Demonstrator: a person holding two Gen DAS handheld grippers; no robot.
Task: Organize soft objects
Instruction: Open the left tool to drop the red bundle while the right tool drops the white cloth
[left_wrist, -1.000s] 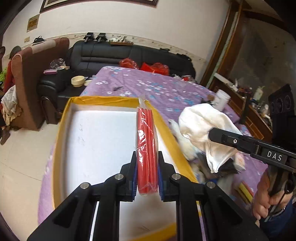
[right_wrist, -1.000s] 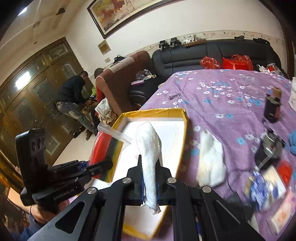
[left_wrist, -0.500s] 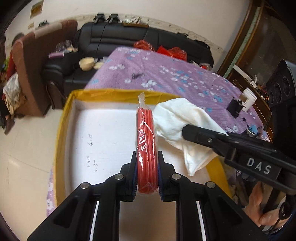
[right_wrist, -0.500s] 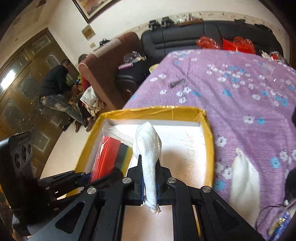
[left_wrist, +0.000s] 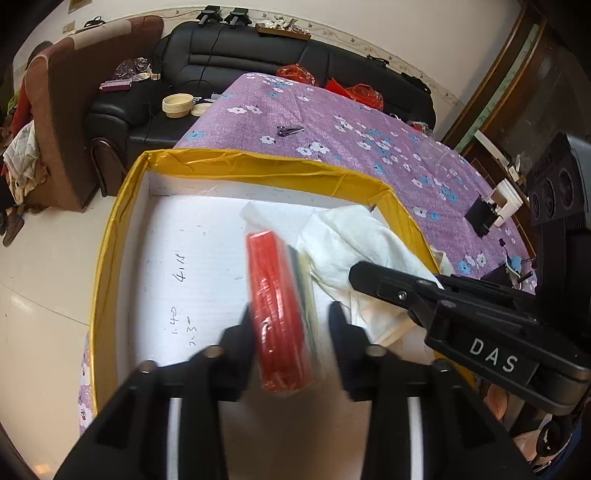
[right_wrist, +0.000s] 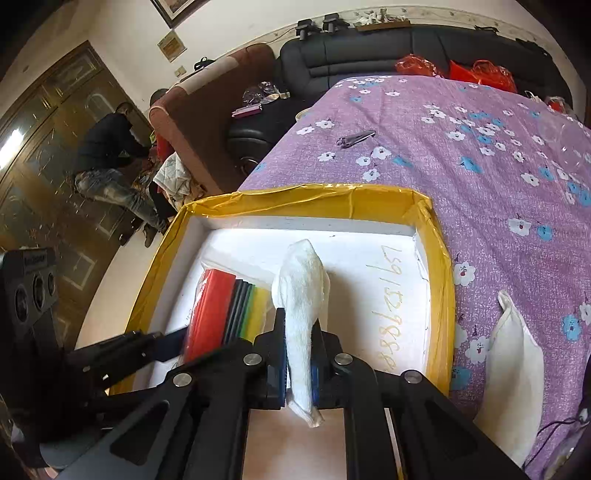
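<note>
- The red packet (left_wrist: 279, 314), a clear-wrapped bundle with a red face and black, green and yellow layers behind it, sits inside the yellow-rimmed tray (left_wrist: 258, 164), blurred in the left wrist view
- The left gripper (left_wrist: 291, 321) has just been opening its jaws; they stand partly apart with the packet between them, its red face close against the left finger and a clear gap to the right finger
- The white towel (right_wrist: 303, 317) is pinched in the right gripper (right_wrist: 299, 365), jaws nearly closed on it, a short tail hanging below the pads and the bulk rising above them
- In the left wrist view the towel drapes into the tray's right side, just beside the packet
- The tray's floor is white, with handwritten numbers on it; it holds only the packet and the towel's drooping part
- The tray rests on a purple flowered cloth (right_wrist: 480, 147)
- A second white cloth (right_wrist: 513, 373) lies on the purple cloth, right of the tray
- A small dark clipper (right_wrist: 354, 138) lies on the cloth beyond the tray's far rim
</note>
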